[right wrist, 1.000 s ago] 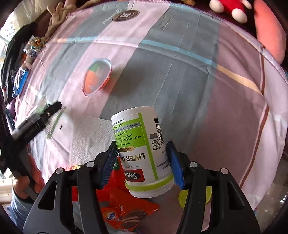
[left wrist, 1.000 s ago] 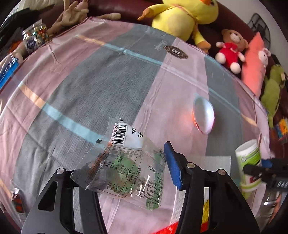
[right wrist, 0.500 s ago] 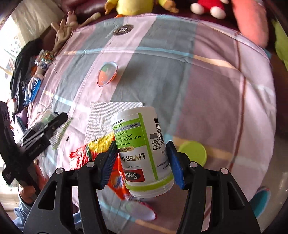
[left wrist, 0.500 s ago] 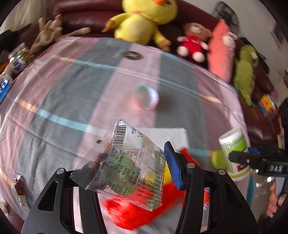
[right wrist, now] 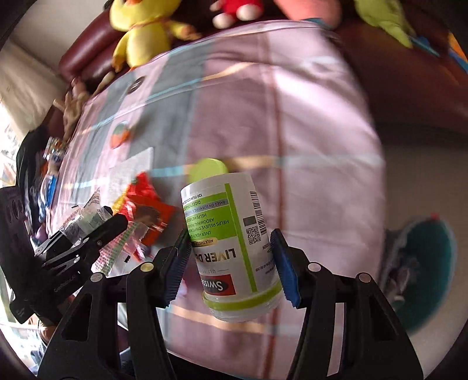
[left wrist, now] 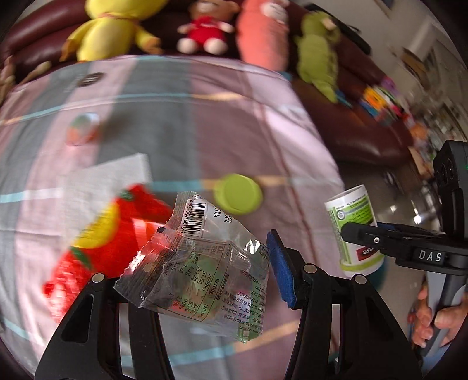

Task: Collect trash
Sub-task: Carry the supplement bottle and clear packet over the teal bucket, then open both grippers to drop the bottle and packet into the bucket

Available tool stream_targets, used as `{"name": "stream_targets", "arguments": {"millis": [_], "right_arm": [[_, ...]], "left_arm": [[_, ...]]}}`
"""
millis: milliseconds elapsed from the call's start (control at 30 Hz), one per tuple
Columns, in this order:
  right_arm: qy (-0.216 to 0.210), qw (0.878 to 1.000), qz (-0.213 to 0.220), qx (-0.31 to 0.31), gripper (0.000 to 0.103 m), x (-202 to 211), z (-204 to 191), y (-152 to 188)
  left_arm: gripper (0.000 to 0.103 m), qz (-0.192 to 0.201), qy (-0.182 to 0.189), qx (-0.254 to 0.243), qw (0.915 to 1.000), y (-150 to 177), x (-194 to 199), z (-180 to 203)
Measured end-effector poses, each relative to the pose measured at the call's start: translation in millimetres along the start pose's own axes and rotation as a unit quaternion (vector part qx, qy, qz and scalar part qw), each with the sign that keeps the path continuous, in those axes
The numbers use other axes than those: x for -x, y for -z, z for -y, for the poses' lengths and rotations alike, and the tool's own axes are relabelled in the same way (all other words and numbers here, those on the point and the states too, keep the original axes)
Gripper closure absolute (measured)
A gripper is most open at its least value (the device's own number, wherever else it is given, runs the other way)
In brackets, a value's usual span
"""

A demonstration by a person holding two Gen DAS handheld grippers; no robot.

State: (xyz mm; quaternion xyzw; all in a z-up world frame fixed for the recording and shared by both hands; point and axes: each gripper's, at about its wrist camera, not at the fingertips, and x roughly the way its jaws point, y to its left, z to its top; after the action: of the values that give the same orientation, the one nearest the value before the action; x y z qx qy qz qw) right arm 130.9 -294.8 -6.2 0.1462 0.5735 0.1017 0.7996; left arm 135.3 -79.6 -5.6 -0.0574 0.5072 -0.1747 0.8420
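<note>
Plaid cloth (left wrist: pixel 239 122) over a table, plush toys behind. We have swung both loads rightward off it: left gripper (left wrist: pixel 204 263) pinches the wrapper (left wrist: pixel 201 263), right gripper (right wrist: pixel 231 257) clamps the bottle (right wrist: pixel 231 251). Lid (left wrist: pixel 237 193) and red packet (left wrist: pixel 105 233) still await collection.

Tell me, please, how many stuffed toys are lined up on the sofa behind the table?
4 clearly: a yellow duck at the left, a small red-shirted bear, a pink plush, and a green plush at the right. More may lie beyond the left edge.
</note>
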Motion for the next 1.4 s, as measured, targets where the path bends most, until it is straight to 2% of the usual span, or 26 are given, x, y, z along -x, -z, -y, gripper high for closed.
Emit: {"name": "stream_targets", "arguments": {"millis": [200, 367, 767, 1033, 1400], "right_arm": [[-0.012, 0.996, 0.036, -0.075, 0.05, 27, 65, 35], [-0.013, 0.99, 0.068, -0.123, 0.05, 52, 110, 58], [0.003, 0.969, 0.122, -0.214, 0.05, 93, 215, 102], [0.021, 0.956, 0.12, -0.268, 0.05, 97, 276, 128], [0.023, 0.946, 0.108, -0.305, 0.05, 94, 322, 144]], "left_arm": [[0.05, -0.027, 0.021, -0.062, 0.9975, 9, -25, 65], [0.05, -0.044, 0.035, -0.113, 0.992, 13, -42, 119], [0.05, -0.078, 0.045, -0.189, 0.9777, 19, -81, 208], [0.05, -0.109, 0.051, -0.229, 0.966, 27, -119, 261], [0.049, -0.147, 0.061, -0.268, 0.9502, 45, -164, 323]]}}
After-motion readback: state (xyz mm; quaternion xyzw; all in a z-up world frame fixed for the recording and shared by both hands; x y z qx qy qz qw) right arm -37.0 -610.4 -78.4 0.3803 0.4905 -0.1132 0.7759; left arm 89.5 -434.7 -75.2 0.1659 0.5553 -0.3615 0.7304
